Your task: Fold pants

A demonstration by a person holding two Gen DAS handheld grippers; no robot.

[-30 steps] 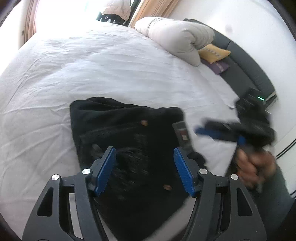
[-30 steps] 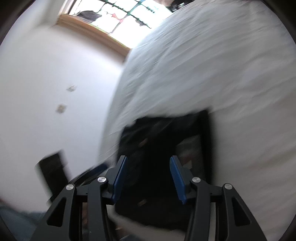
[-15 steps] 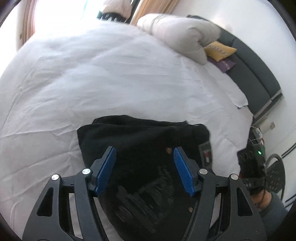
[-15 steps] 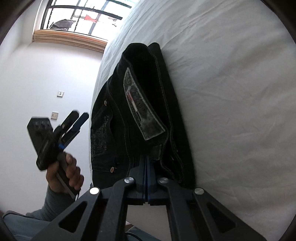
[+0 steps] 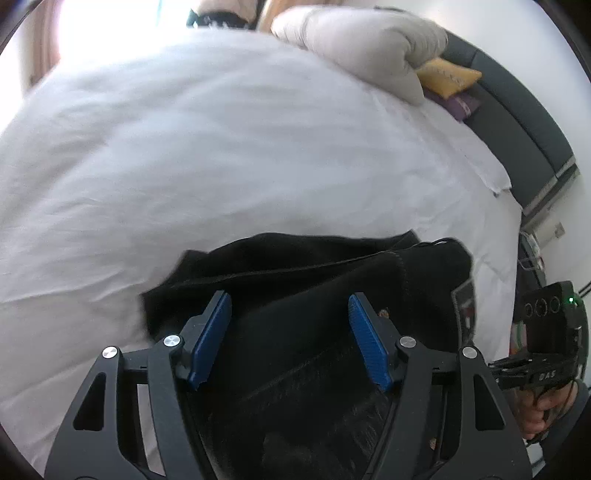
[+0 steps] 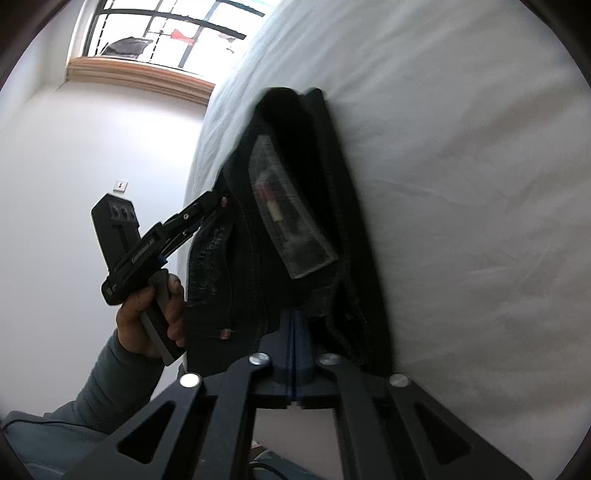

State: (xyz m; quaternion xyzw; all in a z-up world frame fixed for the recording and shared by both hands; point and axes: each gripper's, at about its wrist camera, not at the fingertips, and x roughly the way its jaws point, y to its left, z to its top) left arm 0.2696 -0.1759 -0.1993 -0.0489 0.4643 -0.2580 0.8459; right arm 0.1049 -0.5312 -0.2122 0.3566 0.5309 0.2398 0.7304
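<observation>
The folded black jeans (image 5: pixel 314 295) lie at the near edge of the white bed (image 5: pixel 221 147); they also show in the right wrist view (image 6: pixel 295 229), with a grey waistband label (image 6: pixel 291 240). My left gripper (image 5: pixel 290 339) is open, its blue pads just above the jeans, fabric between them. In the right wrist view the left gripper (image 6: pixel 218 201) reaches the jeans' edge. My right gripper (image 6: pixel 293 325) is shut on the jeans' near edge, by the waistband. The right gripper's body shows at the right of the left wrist view (image 5: pixel 550 332).
A beige rolled duvet (image 5: pixel 369 48), a yellow cushion (image 5: pixel 450 77) and a purple one (image 5: pixel 461 105) lie at the head of the bed by a dark headboard (image 5: pixel 517 122). A window (image 6: pixel 166 33) and white wall (image 6: pixel 74 155) are to the left.
My right gripper shut on the jeans' edge and holds it. My left gripper has come lower and closer over the jeans, staying open.
</observation>
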